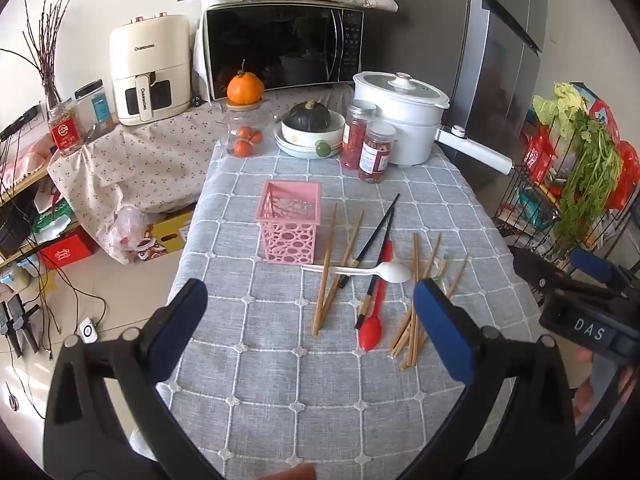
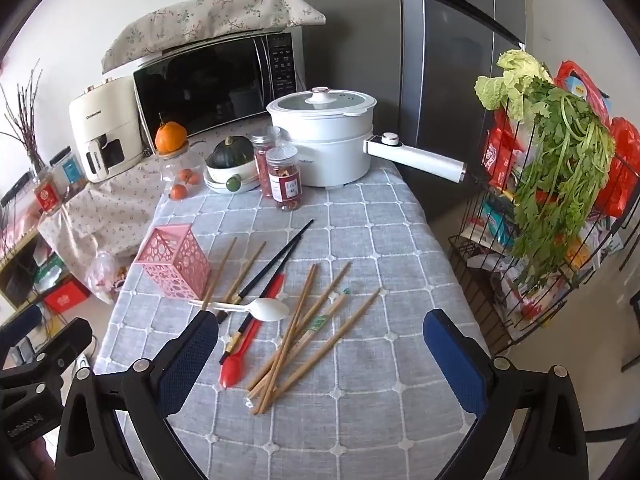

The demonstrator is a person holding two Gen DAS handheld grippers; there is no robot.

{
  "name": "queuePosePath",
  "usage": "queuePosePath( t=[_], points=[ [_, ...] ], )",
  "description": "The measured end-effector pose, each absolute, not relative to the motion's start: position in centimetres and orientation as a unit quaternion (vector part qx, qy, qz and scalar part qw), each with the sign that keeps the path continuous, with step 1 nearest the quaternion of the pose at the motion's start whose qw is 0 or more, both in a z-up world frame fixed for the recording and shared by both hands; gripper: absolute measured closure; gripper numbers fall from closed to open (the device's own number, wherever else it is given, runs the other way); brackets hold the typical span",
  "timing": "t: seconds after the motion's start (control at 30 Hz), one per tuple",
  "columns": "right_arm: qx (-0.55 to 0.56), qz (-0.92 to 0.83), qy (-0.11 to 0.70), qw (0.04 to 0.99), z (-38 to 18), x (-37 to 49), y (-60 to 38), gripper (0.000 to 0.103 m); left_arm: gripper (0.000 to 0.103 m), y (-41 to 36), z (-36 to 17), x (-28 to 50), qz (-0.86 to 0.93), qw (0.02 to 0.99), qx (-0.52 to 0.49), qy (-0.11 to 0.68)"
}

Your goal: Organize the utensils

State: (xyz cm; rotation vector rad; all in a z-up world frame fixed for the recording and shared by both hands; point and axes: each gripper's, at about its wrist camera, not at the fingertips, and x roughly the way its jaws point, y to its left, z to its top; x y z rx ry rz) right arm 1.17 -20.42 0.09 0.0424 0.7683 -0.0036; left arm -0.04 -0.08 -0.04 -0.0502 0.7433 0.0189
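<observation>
An empty pink lattice holder (image 1: 289,226) (image 2: 177,265) stands on the grey checked tablecloth (image 1: 280,360) (image 2: 380,248). To its right lie a white plastic spoon (image 1: 362,271) (image 2: 256,309), a red spoon (image 1: 376,312) (image 2: 250,344), a pair of black chopsticks (image 1: 378,236) (image 2: 276,260), and several wooden chopsticks (image 1: 418,304) (image 2: 300,332) scattered flat. My left gripper (image 1: 310,334) is open and empty, held above the near table. My right gripper (image 2: 320,350) is open and empty above the wooden chopsticks; it also shows at the right edge of the left wrist view (image 1: 576,280).
At the table's far end stand a white electric pot (image 1: 396,120) (image 2: 324,140) with a long handle, two spice jars (image 1: 366,146) (image 2: 280,172), a bowl with a squash (image 1: 312,128) (image 2: 230,160), a microwave (image 1: 280,48) and a fridge (image 2: 440,60). A wire rack of vegetables (image 2: 552,200) stands right.
</observation>
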Motion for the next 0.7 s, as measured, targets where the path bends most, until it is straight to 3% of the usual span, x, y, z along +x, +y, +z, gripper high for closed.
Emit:
queuePosePath(
  t=[0.7],
  points=[
    [0.013,-0.006,0.372,0.928,0.13,1.3,-20.29,0.0,0.001,0.1,-0.47,0.15,0.004,0.926,-0.033,0.376]
  ],
)
